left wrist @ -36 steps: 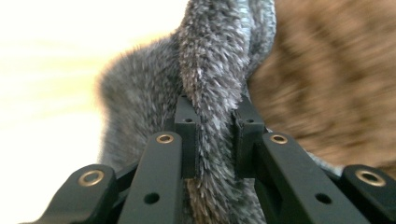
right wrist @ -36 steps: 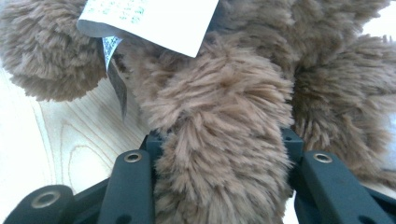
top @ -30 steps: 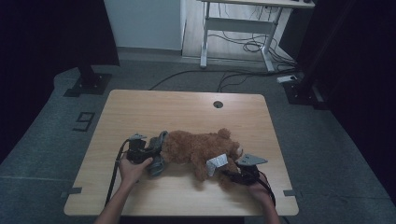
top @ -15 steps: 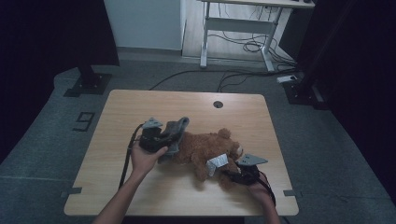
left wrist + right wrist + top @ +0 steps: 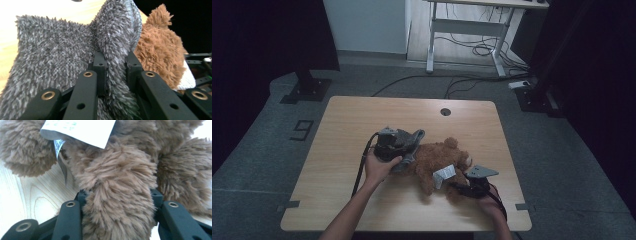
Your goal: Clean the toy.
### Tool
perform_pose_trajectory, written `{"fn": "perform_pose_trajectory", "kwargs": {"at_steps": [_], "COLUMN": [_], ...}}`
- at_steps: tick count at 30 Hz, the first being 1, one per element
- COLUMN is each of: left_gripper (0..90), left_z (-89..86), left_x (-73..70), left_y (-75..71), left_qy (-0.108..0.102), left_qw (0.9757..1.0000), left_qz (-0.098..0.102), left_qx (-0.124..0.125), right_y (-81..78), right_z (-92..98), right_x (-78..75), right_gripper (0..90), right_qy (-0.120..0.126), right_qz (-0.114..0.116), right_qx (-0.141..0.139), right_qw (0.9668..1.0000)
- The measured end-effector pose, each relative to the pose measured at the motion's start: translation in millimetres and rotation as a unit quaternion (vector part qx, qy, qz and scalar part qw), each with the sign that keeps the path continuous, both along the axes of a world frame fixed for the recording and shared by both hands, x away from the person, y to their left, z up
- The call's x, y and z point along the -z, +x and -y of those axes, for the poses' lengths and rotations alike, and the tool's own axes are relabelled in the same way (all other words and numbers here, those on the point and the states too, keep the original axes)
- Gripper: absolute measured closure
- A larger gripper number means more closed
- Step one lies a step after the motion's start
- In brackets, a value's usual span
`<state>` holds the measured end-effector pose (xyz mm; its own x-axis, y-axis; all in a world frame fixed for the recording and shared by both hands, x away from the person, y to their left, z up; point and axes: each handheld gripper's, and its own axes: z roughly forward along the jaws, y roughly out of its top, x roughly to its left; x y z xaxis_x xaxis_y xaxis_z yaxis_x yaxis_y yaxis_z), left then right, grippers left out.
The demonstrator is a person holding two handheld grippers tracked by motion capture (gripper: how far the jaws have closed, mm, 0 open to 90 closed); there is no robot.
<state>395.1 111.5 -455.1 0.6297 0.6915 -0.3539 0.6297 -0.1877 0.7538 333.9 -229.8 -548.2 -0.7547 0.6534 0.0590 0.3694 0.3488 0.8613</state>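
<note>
1. The grey fleece cloth is hanging over the left end of the brown teddy bear, which is lying along the tabletop with its long axis running left to right across the high view, a little toward the near edge.

2. The left gripper is clenching a fold of that cloth: in the left gripper view the grey pile is being pinched between the two black jaws, with the rest of the cloth spreading out to the left and the bear's brown fur sitting just behind on the right.

3. The right gripper is grasping one brown limb of the bear at the toy's near right end; the fur is bulging between the jaws, and they have just been easing a little wider while the limb is sitting between them. A white sewn-in label is hanging just above the held limb.

4. The relation that matters: the cloth is lying at the end of the bear opposite the right gripper, so the left hand is the nearer one to it, and the bear's body is stretching between the two grips.

5. Judging from this, the cloth is likely being drawn along or off the bear while the right side is anchoring the toy.
</note>
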Motion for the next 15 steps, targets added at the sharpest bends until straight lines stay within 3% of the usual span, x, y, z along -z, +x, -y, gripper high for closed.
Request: {"fn": "perform_pose_trajectory", "kwargs": {"at_steps": [5, 10, 15], "left_gripper": [76.4, 76.7, 76.7], "left_z": [-7.9, -6.9, -10.6], "left_x": [11.5, 17.1, 19.3], "left_y": [-19.3, -34.7, -39.2], "left_qy": [-0.027, -0.01, -0.016], "left_qw": [0.9996, 0.9991, 0.9991], "left_qz": [0.012, 0.041, 0.039], "left_qx": [0.0, 0.0, 0.001], "right_y": [-0.8, -0.5, 3.8], "right_z": [2.8, -0.5, -9.2], "right_x": [-2.0, -4.1, -2.1], "right_gripper": [47.0, 47.1, 47.9], "right_qy": [-0.006, -0.022, -0.042], "right_qz": [-0.009, -0.011, 0.001], "right_qx": [0.026, 0.05, 0.059], "right_qw": [0.9996, 0.9985, 0.9974]}}
